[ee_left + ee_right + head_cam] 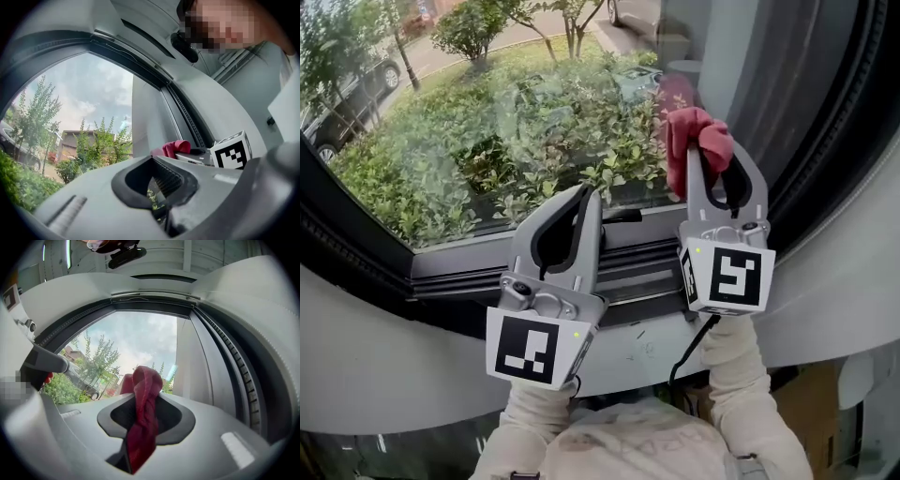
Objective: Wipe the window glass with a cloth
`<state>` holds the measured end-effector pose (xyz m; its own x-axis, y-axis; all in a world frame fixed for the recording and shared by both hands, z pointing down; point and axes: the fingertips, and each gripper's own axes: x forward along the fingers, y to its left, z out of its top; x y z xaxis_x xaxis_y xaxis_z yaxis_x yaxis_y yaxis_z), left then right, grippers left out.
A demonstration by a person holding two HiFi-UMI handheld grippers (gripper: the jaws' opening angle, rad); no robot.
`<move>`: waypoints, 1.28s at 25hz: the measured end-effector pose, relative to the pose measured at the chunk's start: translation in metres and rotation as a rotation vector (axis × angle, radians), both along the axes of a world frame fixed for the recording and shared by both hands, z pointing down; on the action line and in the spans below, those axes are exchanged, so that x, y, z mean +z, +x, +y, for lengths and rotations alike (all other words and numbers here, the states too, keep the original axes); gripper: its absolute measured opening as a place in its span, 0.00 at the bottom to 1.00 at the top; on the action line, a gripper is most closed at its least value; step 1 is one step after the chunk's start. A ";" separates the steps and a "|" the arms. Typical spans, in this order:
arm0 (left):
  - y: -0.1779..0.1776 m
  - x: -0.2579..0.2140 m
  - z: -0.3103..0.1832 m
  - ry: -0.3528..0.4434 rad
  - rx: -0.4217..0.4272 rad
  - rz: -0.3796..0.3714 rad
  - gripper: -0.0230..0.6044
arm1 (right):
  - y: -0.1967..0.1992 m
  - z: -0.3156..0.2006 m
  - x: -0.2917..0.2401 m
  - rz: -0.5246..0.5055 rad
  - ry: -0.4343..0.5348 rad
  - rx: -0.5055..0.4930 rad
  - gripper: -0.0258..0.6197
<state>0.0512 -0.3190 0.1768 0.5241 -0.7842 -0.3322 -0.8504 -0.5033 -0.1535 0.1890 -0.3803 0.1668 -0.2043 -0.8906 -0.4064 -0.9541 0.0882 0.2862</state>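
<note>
Right gripper (719, 173) jaws clamped on red cloth (698, 139); cloth bunched above jaw tips, up by window glass (469, 131) near lower right corner, contact with pane unclear. Left gripper (584, 199) jaws together, nothing between, tips over lower window frame (459, 272)

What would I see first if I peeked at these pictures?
The bright red cloth pops out first, pinched in the right gripper, held up by the right edge of the window glass. Behind the glass, leafy green bushes fill the view. The left gripper is shut and empty, low by the window frame.
</note>
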 end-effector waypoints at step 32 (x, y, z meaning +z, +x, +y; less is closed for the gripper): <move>-0.156 0.005 0.033 -0.001 -0.135 0.027 0.04 | -0.197 0.022 0.022 -0.060 -0.084 -0.197 0.21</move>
<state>-0.1045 -0.2862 0.1820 0.4045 -0.8475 -0.3436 -0.9143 -0.3839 -0.1294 -0.0076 -0.3585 0.1883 -0.3556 -0.8669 -0.3492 -0.9311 0.2960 0.2132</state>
